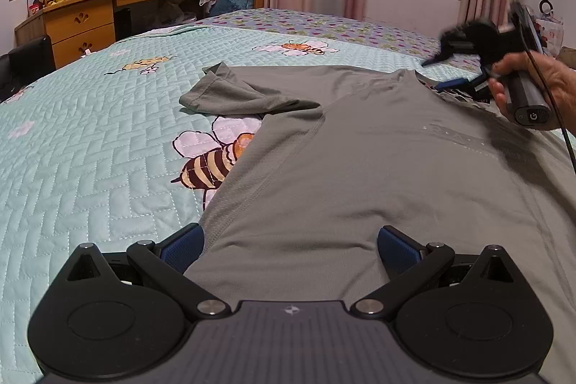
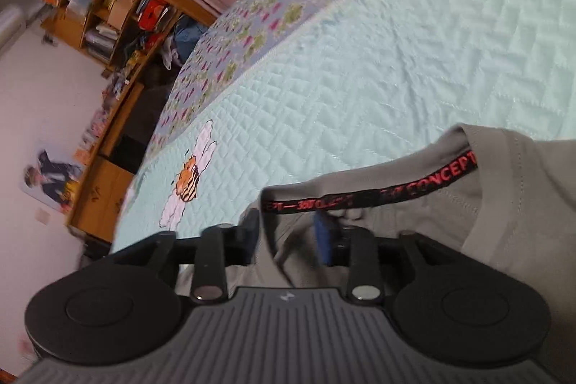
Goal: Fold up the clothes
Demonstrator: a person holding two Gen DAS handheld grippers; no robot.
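Shirt (image 1: 360, 168) lay flat on the bee quilt (image 1: 90, 150), grey, thin and limp; I judged it would sag unless taken at hem and collar. My left gripper (image 1: 289, 245) stood wide open astride the hem, pads apart. My right gripper (image 2: 288, 233) sat half open at the collar (image 2: 378, 189), gripping nothing.

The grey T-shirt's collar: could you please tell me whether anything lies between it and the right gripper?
Nothing visible does. The right gripper is at the collar of the grey T-shirt, jaws apart with collar fabric between them; only the quilted bedspread lies beyond.
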